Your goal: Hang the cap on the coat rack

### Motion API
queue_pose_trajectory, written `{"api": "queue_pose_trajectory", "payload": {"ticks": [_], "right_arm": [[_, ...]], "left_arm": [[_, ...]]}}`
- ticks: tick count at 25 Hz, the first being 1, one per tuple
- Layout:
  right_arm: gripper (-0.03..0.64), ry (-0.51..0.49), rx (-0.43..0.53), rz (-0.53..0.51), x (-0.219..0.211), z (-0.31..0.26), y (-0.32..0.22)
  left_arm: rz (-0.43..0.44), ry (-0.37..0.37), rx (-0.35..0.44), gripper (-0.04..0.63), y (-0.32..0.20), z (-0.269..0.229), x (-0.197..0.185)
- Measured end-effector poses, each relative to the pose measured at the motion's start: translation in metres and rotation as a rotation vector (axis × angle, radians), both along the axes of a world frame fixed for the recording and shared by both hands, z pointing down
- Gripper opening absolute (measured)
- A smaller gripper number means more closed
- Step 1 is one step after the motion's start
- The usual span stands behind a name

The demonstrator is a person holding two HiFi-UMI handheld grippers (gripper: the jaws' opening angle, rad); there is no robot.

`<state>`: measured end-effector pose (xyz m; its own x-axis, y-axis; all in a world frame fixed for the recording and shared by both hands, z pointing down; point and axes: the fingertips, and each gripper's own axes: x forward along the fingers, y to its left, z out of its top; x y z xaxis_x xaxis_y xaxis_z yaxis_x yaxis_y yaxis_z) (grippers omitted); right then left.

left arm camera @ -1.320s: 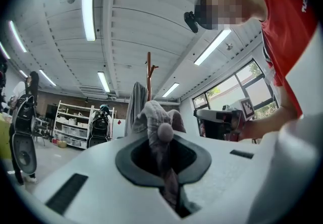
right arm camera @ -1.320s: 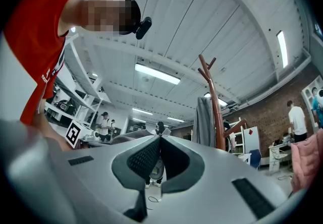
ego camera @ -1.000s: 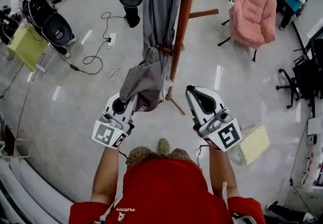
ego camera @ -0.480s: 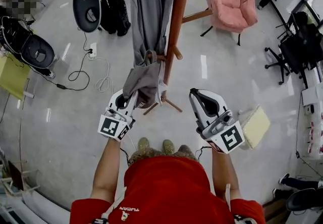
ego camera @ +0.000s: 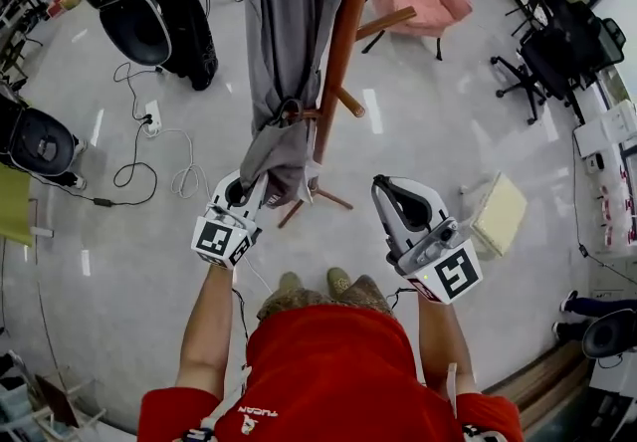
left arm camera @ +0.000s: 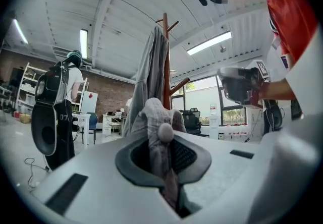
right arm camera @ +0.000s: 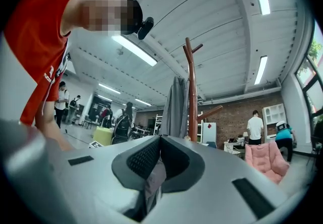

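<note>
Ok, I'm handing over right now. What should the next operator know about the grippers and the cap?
Left gripper: shut on the grey cap, which is held up against the low peg of the coat rack, below the grey coat.
Right gripper: shut, empty, off to the right of the rack.
Done: cap brought to the peg; whether it has caught on it cannot be told.
To do: confirm it sits on the peg, release it, draw back.
</note>
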<state>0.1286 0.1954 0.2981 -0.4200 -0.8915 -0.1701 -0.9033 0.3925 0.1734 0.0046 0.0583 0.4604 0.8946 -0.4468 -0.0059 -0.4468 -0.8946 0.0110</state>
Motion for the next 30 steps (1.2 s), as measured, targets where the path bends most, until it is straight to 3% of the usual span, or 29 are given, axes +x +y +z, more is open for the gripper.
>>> {"api": "queue_pose_trajectory", "payload": {"ticks": [11, 18, 25, 30], "right_arm": [[0.025, -0.002, -0.041, 0.135, -0.013, 0.017, -0.016], [0.025, -0.001, -0.058, 0.166, -0.017, 0.020, -0.019], [0.025, 0.003, -0.066, 0.154, -0.017, 0.026, -0.022], [0.025, -0.005, -0.081, 0.130, -0.013, 0.033, -0.023]], "left_arm": [[0.193, -0.093, -0.042, 0.028, -0.028, 0.049, 0.032], [0.260, -0.152, -0.061, 0.034, -0.025, 0.071, 0.054], [0.264, -0.165, -0.061, 0.283, -0.017, 0.080, 0.057], [0.252, -0.180, -0.044, 0.339, -0.011, 0.077, 0.046]]}}
